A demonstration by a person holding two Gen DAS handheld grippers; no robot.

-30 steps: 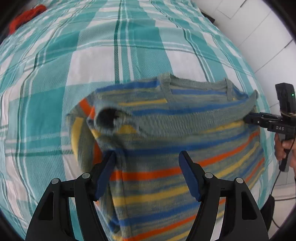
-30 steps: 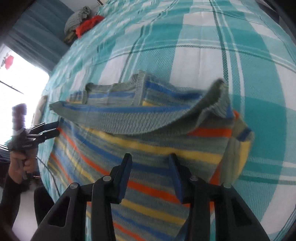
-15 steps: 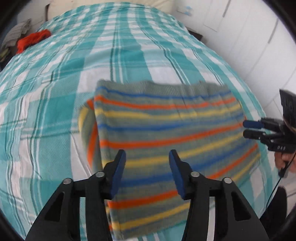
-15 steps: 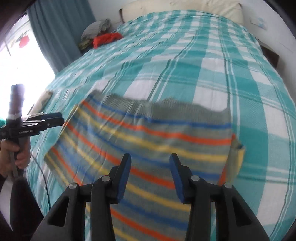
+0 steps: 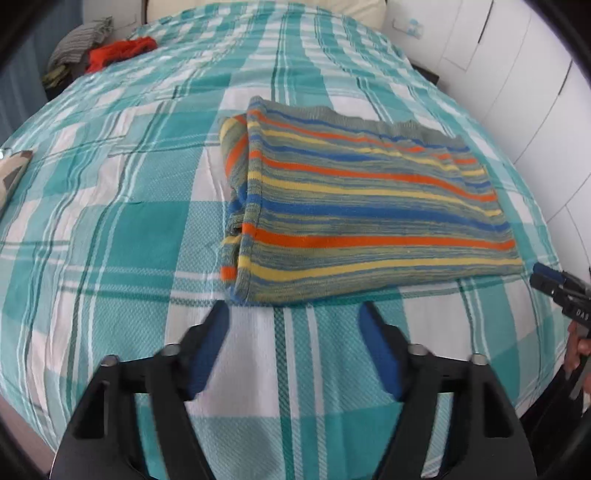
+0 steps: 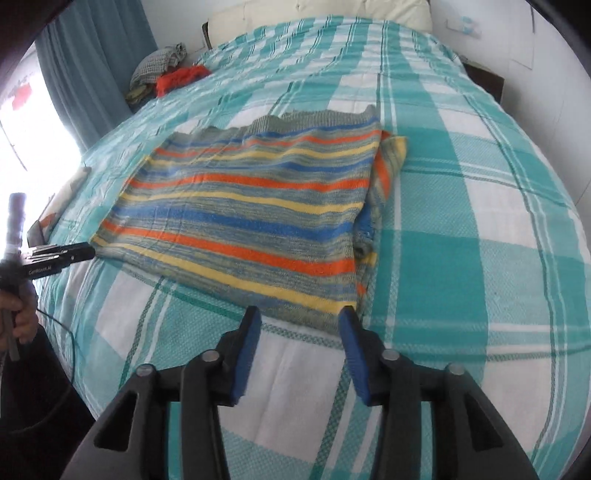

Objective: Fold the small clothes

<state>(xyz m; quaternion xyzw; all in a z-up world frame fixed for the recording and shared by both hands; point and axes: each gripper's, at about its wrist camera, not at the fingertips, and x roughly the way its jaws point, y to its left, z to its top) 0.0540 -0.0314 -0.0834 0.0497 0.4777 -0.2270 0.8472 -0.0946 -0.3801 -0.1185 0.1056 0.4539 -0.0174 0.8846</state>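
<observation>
1. Teal-and-white checked bedspread (image 5: pixel 110 236) covers a bed and fills both views; white wall panels rise at the right in the left wrist view, and a blue curtain (image 6: pixel 92 70) hangs at the left in the right wrist view.
2. Sweater (image 5: pixel 369 210), striped in orange, yellow, blue and grey-green, lies folded flat into a rectangle near the middle of the bedspread.
3. Its sleeve (image 5: pixel 234 177) is tucked under the left edge and shows beside it; in the right wrist view the same bit pokes out on the right (image 6: pixel 388 162).
4. Left gripper (image 5: pixel 293 317) hovers just short of the sweater's near edge, its blue-padded jaws wide apart and holding nothing.
5. Right gripper (image 6: pixel 299 319) sits at the near right corner of the sweater, jaws apart, nothing between them.
6. Each view catches the other gripper at its edge, off the sweater's near corner, with a hand (image 6: pixel 22 314) on its handle.
7. Far left on the bed lies a pile of clothes: a red garment (image 5: pixel 118 51) and a grey one (image 5: pixel 81 40).
8. Cream pillow (image 6: pixel 391 9) rests at the far end.
</observation>
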